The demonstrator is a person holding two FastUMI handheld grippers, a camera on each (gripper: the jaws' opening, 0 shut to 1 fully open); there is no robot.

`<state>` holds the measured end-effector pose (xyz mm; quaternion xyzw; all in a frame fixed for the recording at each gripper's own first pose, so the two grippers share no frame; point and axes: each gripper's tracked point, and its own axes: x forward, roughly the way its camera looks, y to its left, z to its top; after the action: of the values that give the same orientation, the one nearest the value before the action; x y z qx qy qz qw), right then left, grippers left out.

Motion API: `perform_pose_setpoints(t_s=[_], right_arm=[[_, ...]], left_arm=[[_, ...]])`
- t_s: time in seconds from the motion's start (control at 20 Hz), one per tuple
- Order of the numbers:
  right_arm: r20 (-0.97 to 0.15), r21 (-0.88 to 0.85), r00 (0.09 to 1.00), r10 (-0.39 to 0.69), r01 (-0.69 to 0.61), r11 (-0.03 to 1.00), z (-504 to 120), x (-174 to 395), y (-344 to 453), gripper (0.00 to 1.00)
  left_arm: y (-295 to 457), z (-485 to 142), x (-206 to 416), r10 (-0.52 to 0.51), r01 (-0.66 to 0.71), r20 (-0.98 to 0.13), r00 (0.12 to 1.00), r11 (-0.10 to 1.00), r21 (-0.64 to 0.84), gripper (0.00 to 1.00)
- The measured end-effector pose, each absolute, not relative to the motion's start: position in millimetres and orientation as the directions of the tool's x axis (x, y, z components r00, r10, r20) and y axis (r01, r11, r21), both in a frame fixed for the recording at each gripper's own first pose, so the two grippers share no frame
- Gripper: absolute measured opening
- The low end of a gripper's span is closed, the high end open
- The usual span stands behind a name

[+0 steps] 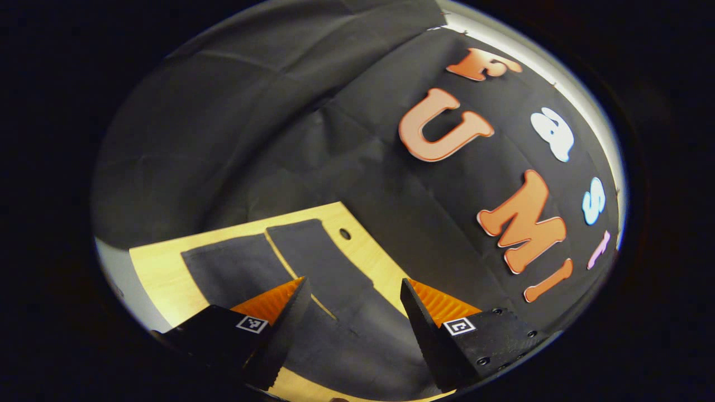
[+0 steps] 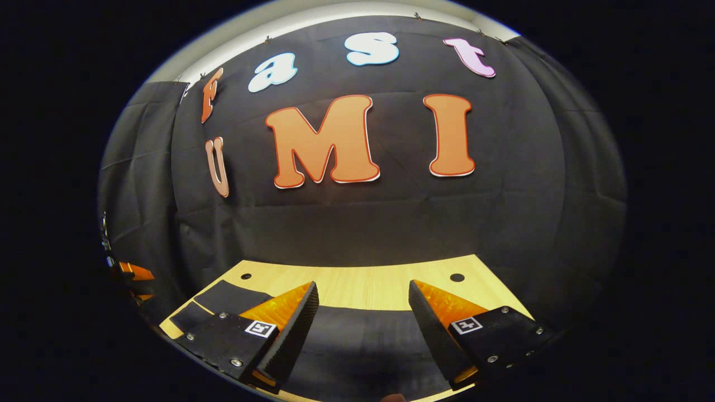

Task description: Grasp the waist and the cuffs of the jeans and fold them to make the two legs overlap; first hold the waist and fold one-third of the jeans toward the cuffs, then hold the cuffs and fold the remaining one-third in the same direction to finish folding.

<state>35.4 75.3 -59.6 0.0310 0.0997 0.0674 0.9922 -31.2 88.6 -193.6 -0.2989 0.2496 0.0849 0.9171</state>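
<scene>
My left gripper (image 1: 354, 290) is spread wide with nothing between its two fingers, hovering over the jeans (image 1: 329, 279), whose two dark legs lie side by side on the one wooden table (image 1: 162, 273). My right gripper (image 2: 363, 293) is spread wide too, poised above the same jeans (image 2: 357, 340). In the right gripper view I count two small holes in the tabletop (image 2: 357, 287).
</scene>
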Motion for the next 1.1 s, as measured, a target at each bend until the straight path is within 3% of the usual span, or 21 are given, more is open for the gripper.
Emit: perform_pose_setpoints(t_s=[0.25,0.4,0.55,1.1], right_arm=[[-0.231,0.091,0.96,0.159,-0.141,0.986,-69,38,81,0.98],[-0.258,0.082,0.954,0.154,-0.138,0.987,-78,40,79,0.98],[-0.281,0.074,0.95,0.139,-0.123,0.99,-82,40,73,0.98],[-0.318,0.105,0.943,0.099,-0.069,0.992,-84,45,55,0.98]], left_arm=[[129,-269,-69,0.067,-0.55,-0.674,0.736,0.638,-0.539,0.98],[143,-315,-88,0.087,-0.666,-0.771,0.631,0.57,-0.481,0.98],[147,-339,-85,0.103,-0.714,-0.817,0.568,0.555,-0.426,0.98],[175,-388,-91,0.089,-0.823,-0.88,0.467,0.409,-0.395,0.98]])
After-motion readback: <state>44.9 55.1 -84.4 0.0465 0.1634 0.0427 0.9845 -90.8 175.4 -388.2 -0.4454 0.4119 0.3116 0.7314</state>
